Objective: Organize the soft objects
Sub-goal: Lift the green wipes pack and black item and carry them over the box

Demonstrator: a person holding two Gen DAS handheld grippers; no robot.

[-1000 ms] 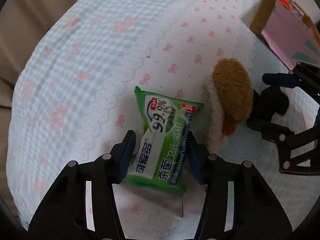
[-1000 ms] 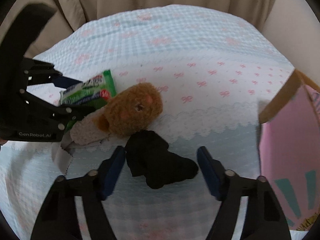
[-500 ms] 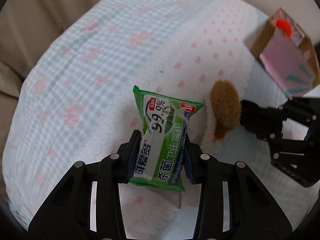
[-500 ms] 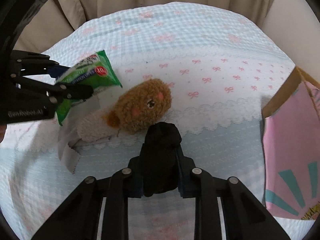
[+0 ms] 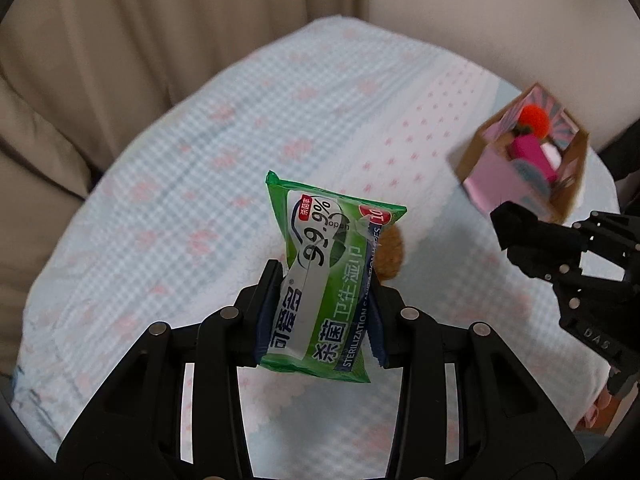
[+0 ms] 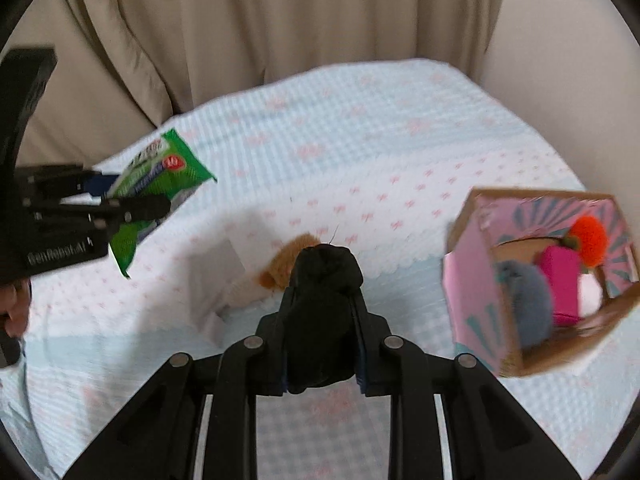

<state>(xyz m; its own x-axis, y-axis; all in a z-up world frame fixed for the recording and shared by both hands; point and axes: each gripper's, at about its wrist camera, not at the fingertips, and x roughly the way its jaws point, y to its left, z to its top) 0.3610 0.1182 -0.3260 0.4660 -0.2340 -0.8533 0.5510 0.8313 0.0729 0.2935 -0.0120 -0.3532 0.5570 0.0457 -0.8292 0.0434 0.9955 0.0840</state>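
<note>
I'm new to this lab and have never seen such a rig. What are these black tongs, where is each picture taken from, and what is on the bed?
No robot here: a person holds a two-finger gripper in each hand, with a fisheye camera on each looking along its fingers. One picture comes from the left wrist, the other from the right. The left gripper is clamped on a green pack of wet wipes, lifted off the bedspread. The right gripper pinches a black soft cloth item. A brown plush toy lies on the bedspread. At the right stands an open pink cardboard box holding an orange pompom and other soft things.
</note>
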